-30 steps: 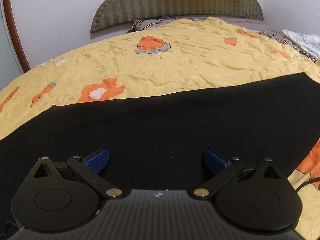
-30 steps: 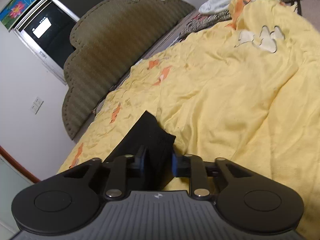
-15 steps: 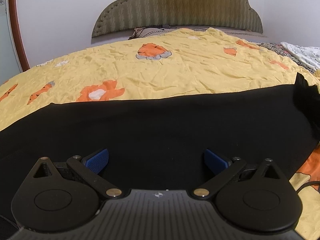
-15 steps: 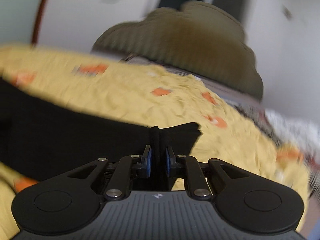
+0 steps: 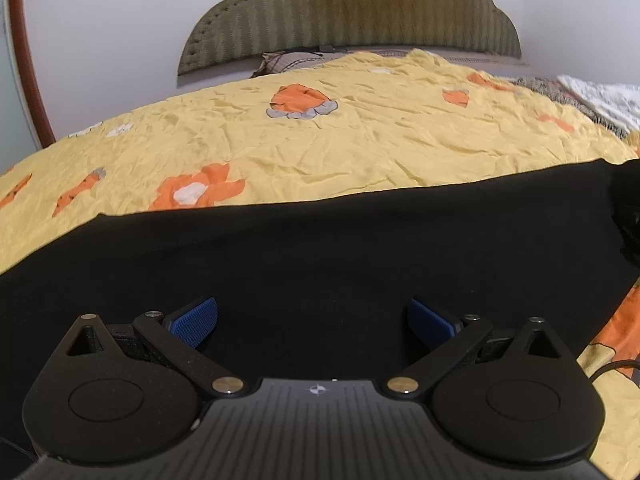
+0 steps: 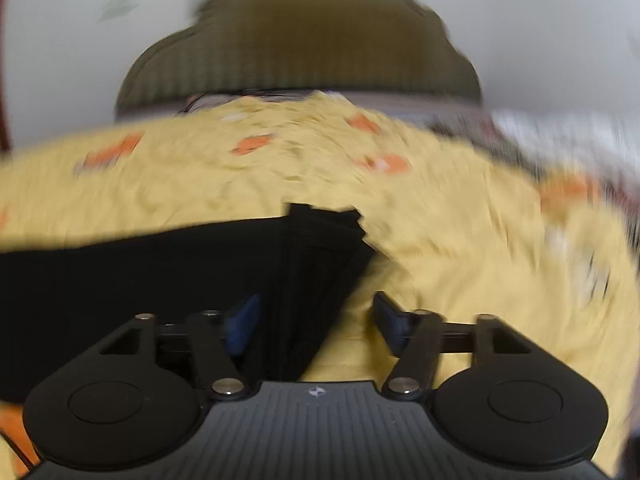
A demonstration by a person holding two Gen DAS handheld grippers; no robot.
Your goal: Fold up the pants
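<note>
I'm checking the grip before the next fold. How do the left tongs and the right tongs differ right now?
The left tongs gape wide above flat black pants; the right tongs are open less wide, with a bunched fold of the pants between their pads. The left view is sharp, the right is motion-blurred. Both are open, gripping nothing, over the yellow bedspread.

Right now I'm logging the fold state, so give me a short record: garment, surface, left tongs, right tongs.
garment: black pants, spread across the bed
surface: yellow bedspread with orange prints
left tongs: open, over the pants, gripping nothing
right tongs: open, a pants end between the fingers, view blurred
</note>
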